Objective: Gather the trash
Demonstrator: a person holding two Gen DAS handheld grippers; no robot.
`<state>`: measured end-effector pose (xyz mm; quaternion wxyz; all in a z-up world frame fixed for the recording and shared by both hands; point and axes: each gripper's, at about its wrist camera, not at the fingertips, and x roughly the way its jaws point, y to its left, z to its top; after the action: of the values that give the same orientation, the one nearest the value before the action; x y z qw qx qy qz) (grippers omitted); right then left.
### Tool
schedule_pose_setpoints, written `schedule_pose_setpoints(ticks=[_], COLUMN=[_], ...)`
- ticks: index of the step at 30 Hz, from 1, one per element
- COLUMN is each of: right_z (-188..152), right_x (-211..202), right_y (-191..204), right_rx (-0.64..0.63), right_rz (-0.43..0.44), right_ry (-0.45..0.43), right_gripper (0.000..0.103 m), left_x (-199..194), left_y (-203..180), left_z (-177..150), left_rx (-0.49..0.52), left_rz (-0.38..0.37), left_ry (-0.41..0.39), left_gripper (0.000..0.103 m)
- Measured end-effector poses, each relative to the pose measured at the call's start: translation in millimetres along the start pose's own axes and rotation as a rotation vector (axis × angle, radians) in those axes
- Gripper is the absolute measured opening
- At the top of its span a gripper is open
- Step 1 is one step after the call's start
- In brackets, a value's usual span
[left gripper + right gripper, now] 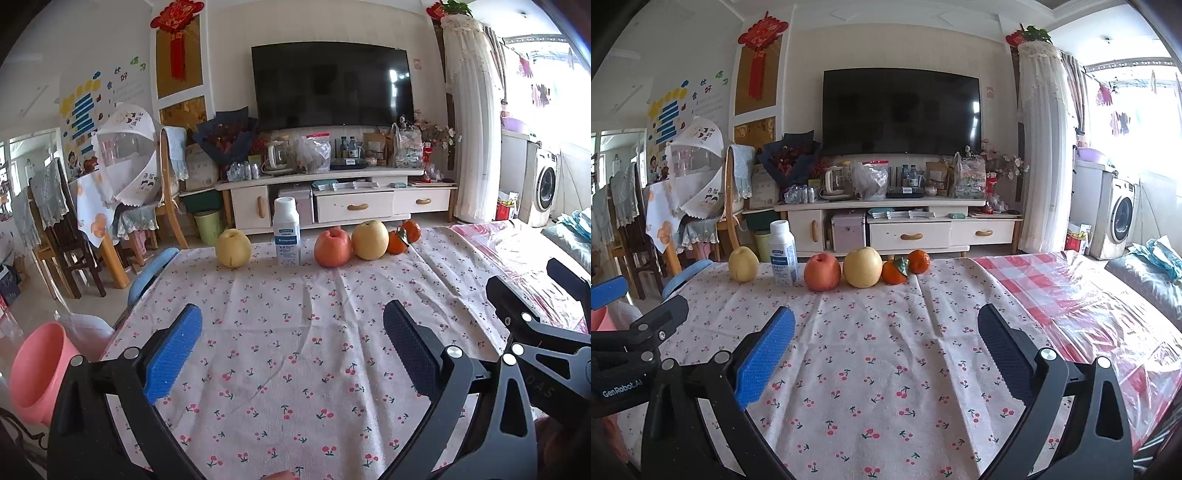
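My left gripper (pixel 291 350) hangs above the cherry-printed cloth (pixel 295 332) with its fingers spread wide and nothing between them; my right gripper (pixel 886 354) hangs beside it, fingers likewise apart and empty. The white plastic bottle with a blue label (pixel 286 232) stands upright at the far edge of the cloth, between a yellow pear (pixel 232 247) and a red apple (pixel 331 246). Past the apple sit a second, larger yellow pear (pixel 370 240) and two small oranges (pixel 404 236). A pink plastic bin (pixel 37 369) sits low off the table's left edge.
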<state>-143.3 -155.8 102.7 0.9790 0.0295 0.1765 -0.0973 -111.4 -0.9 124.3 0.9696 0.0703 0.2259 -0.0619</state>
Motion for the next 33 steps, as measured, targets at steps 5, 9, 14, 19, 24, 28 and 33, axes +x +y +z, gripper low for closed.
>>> schedule_pose_setpoints(ticks=[5, 9, 14, 19, 24, 28, 33], right_z=[-1.5, -1.8, -2.5, -2.7, -5.7, -10.8, -20.6], right_x=[4.4, 5.6, 11.1, 19.8, 28.6, 44.5, 72.5], right_y=[3.5, 8.1, 15.2, 21.5, 25.4, 23.5, 21.5], right_rx=[-0.01, -0.024, -0.04, -0.052, -0.058, -0.035, -0.014], right_rz=[0.005, 0.009, 0.016, 0.027, 0.032, 0.029, 0.007], right_ry=[0.012, 0.014, 0.025, 0.047, 0.072, 0.138, 0.275], right_gripper=[0.098, 0.098, 0.098, 0.098, 0.098, 0.098, 0.098], left_x=[5.7, 12.4, 22.6, 36.5, 52.3, 71.6, 106.4], left_y=[3.3, 7.9, 14.5, 21.1, 21.3, 21.2, 17.7], left_z=[-2.2, -5.9, -11.1, -17.8, -26.2, -35.6, -53.4], left_rx=[-0.007, -0.017, -0.025, -0.035, -0.03, -0.03, -0.026], left_rz=[0.0, 0.001, 0.009, 0.013, 0.017, 0.027, 0.042], left_ry=[0.006, 0.017, 0.035, 0.057, 0.087, 0.135, 0.251], left_gripper=[0.099, 0.099, 0.099, 0.099, 0.099, 0.099, 0.099])
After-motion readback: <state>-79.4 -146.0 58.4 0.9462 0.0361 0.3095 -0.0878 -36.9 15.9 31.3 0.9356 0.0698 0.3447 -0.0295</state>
